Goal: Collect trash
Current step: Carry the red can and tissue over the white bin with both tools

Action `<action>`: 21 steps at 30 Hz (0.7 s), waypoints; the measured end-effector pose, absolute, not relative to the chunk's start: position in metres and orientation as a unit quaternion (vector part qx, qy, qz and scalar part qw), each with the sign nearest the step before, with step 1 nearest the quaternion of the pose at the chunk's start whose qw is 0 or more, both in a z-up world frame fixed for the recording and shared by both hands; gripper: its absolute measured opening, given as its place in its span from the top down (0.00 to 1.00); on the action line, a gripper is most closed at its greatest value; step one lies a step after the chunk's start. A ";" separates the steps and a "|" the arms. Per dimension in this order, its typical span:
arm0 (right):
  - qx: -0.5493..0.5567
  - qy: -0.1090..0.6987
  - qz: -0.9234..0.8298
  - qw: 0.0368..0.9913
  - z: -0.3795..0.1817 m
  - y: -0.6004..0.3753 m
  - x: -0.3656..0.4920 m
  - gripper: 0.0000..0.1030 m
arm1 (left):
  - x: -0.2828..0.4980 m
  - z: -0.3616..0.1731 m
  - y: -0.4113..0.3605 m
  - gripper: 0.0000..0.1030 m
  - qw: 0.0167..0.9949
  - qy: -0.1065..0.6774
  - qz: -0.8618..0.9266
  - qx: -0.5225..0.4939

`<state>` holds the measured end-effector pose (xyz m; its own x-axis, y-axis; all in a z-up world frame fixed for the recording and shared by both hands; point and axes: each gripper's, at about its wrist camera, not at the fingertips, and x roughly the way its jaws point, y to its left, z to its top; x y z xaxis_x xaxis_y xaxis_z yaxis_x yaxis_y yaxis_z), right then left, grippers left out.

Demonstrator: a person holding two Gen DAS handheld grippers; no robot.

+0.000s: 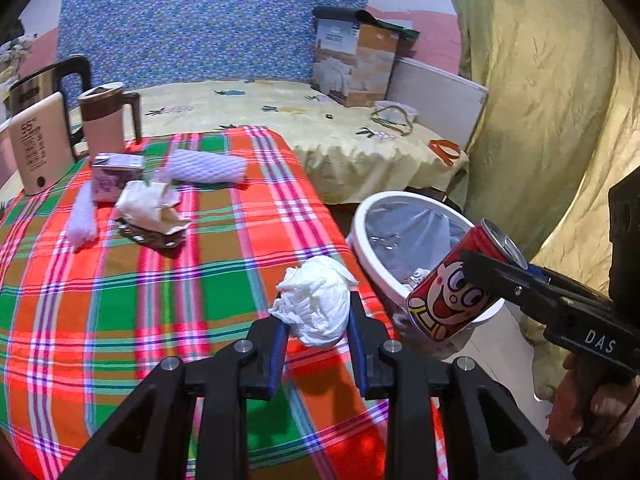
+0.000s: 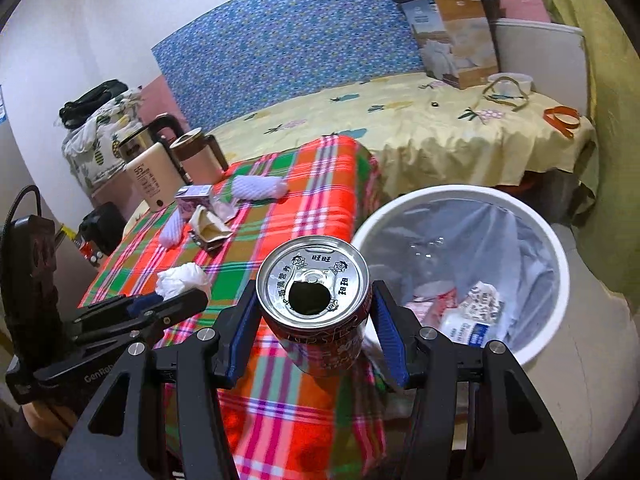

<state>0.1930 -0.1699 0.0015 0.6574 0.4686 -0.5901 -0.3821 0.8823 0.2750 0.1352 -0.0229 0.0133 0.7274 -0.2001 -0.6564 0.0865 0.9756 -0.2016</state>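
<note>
1. The left tongs (image 1: pixel 318 326) clamp a crumpled white tissue (image 1: pixel 316 304) above the plaid-covered worktop (image 1: pixel 120 300).
2. The right tongs (image 1: pixel 486 266) grip a red cartoon can (image 1: pixel 456 292), tilted over the rim of the white bin (image 1: pixel 362 232).
3. Further back on the worktop lie a crumpled wrapper (image 1: pixel 150 206) and a small carton (image 1: pixel 114 174).

You can read "DAS" in white on the right gripper (image 1: pixel 486 270) body and "GenRo" on the left gripper (image 2: pixel 176 300). The can (image 2: pixel 316 300) lid bears 旺旺 twice. The cream kettle (image 1: pixel 38 142) shows "55°".
</note>
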 end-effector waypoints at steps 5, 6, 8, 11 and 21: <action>0.074 0.340 0.216 0.912 -0.001 -0.188 0.195 0.46 | 0.143 0.014 -0.041 0.72 0.924 0.363 -0.095 -0.069; 0.075 0.340 0.214 0.913 -0.001 -0.191 0.196 0.46 | 0.145 0.014 -0.045 0.72 0.924 0.364 -0.098 -0.067; 0.081 0.338 0.205 0.915 -0.001 -0.200 0.197 0.46 | 0.149 0.014 -0.051 0.72 0.923 0.365 -0.104 -0.064; 0.088 0.336 0.193 0.918 -0.002 -0.212 0.198 0.46 | 0.155 0.015 -0.060 0.72 0.922 0.366 -0.112 -0.059; 0.106 0.336 0.158 0.923 -0.007 -0.241 0.207 0.46 | 0.176 0.013 -0.086 0.72 0.917 0.370 -0.140 -0.048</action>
